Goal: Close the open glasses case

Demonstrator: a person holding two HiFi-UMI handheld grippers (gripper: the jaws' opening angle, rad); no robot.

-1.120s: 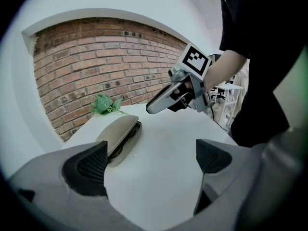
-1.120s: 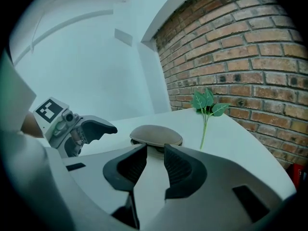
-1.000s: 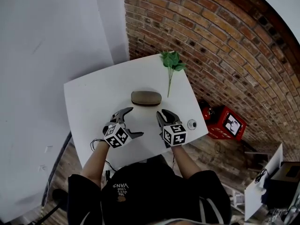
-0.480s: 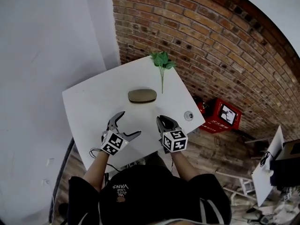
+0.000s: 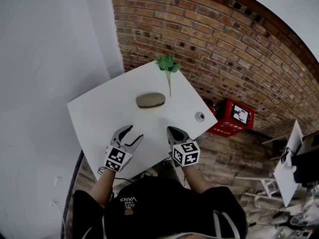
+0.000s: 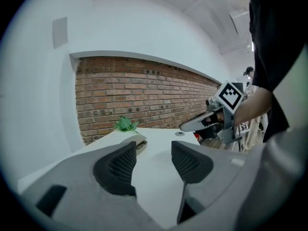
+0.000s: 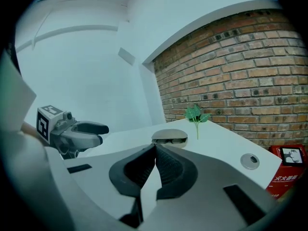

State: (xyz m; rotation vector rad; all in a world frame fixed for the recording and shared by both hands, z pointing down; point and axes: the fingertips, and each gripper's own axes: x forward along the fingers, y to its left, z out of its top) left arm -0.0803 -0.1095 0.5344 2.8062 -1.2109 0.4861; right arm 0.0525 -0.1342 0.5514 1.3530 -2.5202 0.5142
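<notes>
Red brick wall [image 5: 209, 39] backs a white square desk [image 5: 99, 108], and on it the tan oval glasses case [image 5: 150, 99] lies toward the far side, just beside the stem of a green leafy sprig [image 5: 166, 66] and well apart from both grippers. The left gripper [image 5: 135, 132] hovers over the near part of the desk with its jaws closing on nothing but air. The right gripper [image 5: 170, 130] hangs beside it with its jaws pressed together and empty. From the head view the lid looks lowered onto the case. The right gripper view shows a dark slit along its near edge with something inside, so whether it has latched fully cannot be told. Neither gripper touches the case, which suggests the closing push is over or nearly so, and at most a check of the seam would remain. Compared with the frame a second earlier, both grippers have drawn back toward the person and the near edge, where before they flanked the desk just short of the case. The left jaws, then spread wide, have narrowed. The right jaws, then half apart, have met. The case itself looks the same low oval in the same spot by the sprig. A small round grommet [image 5: 199, 116] sits near the right corner of the desk.
</notes>
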